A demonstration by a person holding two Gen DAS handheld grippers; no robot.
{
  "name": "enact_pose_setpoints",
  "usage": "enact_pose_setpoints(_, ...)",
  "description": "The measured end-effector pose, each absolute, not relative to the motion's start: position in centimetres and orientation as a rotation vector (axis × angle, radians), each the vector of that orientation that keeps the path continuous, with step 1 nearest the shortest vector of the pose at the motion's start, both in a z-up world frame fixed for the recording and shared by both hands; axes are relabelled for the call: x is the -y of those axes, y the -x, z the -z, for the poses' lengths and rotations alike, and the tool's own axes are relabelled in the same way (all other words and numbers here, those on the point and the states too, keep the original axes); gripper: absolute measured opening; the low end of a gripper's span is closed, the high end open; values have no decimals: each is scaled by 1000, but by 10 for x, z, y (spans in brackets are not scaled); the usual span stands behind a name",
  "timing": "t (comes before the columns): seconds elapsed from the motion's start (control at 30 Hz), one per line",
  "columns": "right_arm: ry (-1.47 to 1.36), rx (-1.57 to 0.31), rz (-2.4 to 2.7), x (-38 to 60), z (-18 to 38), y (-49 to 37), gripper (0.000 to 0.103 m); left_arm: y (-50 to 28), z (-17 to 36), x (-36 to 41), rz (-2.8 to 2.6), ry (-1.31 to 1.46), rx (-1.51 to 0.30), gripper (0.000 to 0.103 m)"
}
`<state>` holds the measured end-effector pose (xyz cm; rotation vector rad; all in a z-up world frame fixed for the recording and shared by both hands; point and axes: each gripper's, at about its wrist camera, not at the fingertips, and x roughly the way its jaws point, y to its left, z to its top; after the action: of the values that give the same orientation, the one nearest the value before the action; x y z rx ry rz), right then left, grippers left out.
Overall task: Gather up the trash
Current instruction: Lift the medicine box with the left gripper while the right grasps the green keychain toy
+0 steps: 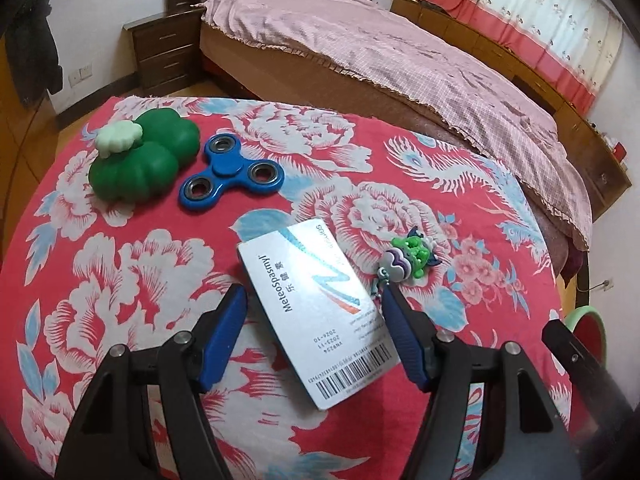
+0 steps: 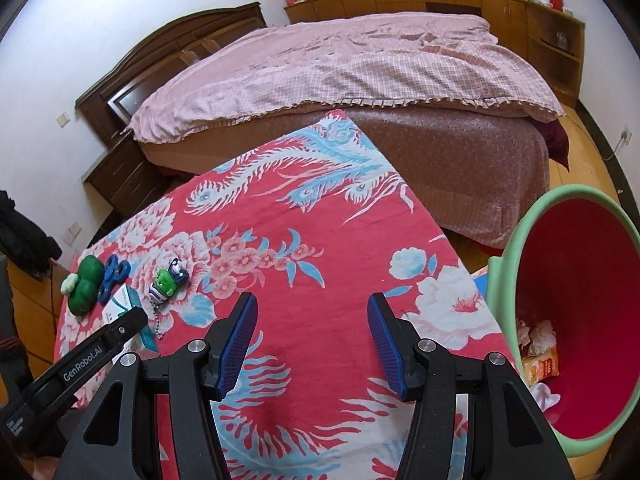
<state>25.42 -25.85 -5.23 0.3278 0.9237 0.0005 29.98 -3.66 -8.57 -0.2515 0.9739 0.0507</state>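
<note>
Four things lie on my red flowered surface in the left wrist view: a green toy, a blue spinner, a keychain and a white box. My left gripper has its jaws spread either side of the box, not touching it

Right wrist view: right gripper jaws spread over bare cloth, empty; bin just right, holding wrappers

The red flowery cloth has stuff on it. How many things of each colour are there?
Green: 2, the squishy toy and the little monster keychain
Blue: 1, the fidget spinner
White: 1, the medicine box
Total: 4 things on the cloth
</note>
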Motion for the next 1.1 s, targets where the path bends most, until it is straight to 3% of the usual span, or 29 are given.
enact_pose_setpoints(0.3, -309, -923, -11, 251, 50, -255, 59, -293, 83, 33, -23, 255, -962, 63)
enact_pose_setpoints(1.1, -195, -940, -116, 174, 52, -269, 59, -284, 70, -46, -109, 201, -883, 63)
